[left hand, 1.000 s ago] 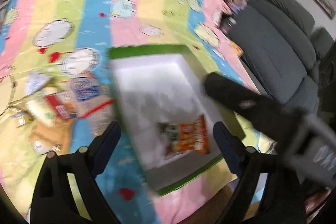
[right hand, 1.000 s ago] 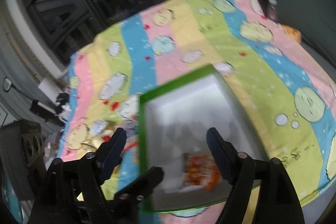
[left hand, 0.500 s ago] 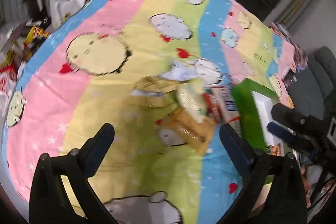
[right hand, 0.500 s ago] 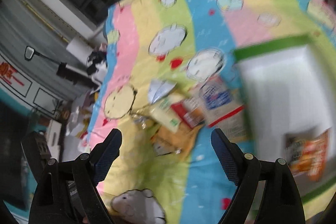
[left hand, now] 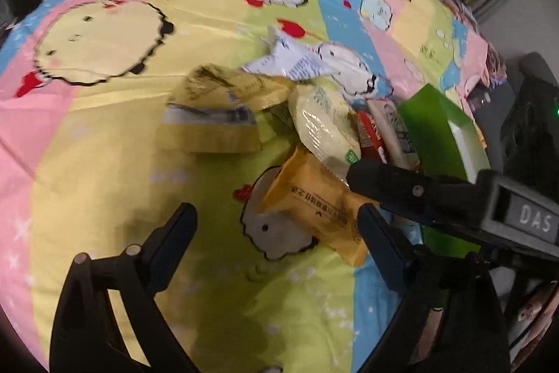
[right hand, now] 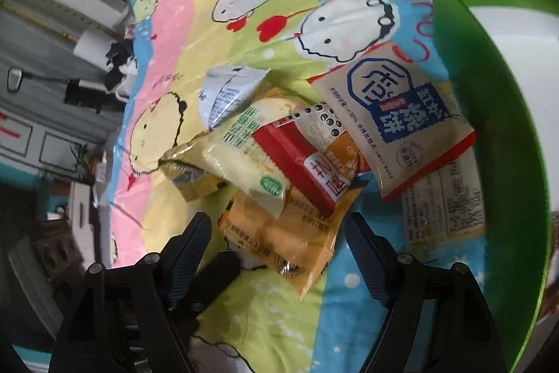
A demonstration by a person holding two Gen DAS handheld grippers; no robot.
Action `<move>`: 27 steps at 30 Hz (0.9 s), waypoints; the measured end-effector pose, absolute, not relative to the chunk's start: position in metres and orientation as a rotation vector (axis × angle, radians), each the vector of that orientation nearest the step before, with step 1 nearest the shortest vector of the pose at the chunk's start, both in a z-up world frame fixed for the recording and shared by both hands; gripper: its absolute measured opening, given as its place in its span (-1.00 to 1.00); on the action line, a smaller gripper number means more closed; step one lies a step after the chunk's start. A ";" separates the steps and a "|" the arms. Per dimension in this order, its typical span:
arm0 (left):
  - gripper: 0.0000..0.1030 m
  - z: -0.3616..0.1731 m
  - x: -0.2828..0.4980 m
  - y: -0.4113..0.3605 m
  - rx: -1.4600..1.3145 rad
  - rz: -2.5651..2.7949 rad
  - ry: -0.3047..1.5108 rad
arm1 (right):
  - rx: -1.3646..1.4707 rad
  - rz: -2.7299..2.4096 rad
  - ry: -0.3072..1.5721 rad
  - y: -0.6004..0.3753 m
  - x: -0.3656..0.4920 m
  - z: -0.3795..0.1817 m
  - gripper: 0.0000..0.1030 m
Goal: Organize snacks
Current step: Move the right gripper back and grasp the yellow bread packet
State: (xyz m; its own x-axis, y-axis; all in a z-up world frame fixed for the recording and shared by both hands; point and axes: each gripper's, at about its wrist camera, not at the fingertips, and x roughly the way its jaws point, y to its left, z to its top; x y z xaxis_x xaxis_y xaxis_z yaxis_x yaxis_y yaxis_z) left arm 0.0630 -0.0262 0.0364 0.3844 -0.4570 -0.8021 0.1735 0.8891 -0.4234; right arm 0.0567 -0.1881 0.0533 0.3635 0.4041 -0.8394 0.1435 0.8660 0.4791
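Several snack packets lie in a loose pile on the cartoon tablecloth (left hand: 104,135), just left of a green box (left hand: 433,128) with a white inside. Nearest is an orange packet (left hand: 314,208) (right hand: 279,233), partly under a pale yellow packet (right hand: 244,156) and a red packet (right hand: 300,159). My right gripper (right hand: 279,240) hovers over the orange packet, which shows between its closing jaws; the pads do not press it. My left gripper (left hand: 276,233) is just beside, jaws closing too, with only the orange packet's near corner between them.
A white-and-blue cracker packet (right hand: 391,114) leans by the green box's wall (right hand: 496,93). A white foil packet (left hand: 290,62) and a gold packet (left hand: 216,107) lie at the pile's far side. Bare cloth spreads left of the pile. A hand (left hand: 538,303) shows at lower right.
Both grippers have swung away from over the green box, where an orange bag lay, leftward to the snack pile and come down closer to it. Both sets of jaws stand narrower.
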 end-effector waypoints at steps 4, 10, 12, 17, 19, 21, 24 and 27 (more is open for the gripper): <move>0.68 0.030 0.071 -0.034 -0.283 -0.458 1.109 | 0.541 0.160 1.234 -0.191 0.065 0.043 0.36; 0.07 0.029 0.073 -0.041 -0.289 -0.526 1.123 | 0.555 0.173 1.233 -0.187 0.069 0.034 0.14; 0.00 0.030 0.072 -0.042 -0.284 -0.523 1.118 | 0.561 0.183 1.229 -0.186 0.069 0.033 0.04; -0.08 0.039 0.055 -0.042 -0.280 -0.509 1.112 | 0.559 0.210 1.221 -0.183 0.060 0.037 -0.01; -0.08 0.045 0.048 -0.042 -0.275 -0.499 1.100 | 0.562 0.216 1.211 -0.182 0.053 0.041 -0.02; -0.08 0.052 0.038 -0.043 -0.263 -0.491 1.084 | 0.566 0.223 1.197 -0.181 0.046 0.047 -0.02; -0.08 0.063 0.026 -0.044 -0.261 -0.487 1.062 | 0.564 0.231 1.174 -0.180 0.033 0.058 -0.02; -0.08 0.074 0.015 -0.045 -0.252 -0.482 1.040 | 0.560 0.240 1.145 -0.179 0.018 0.071 -0.02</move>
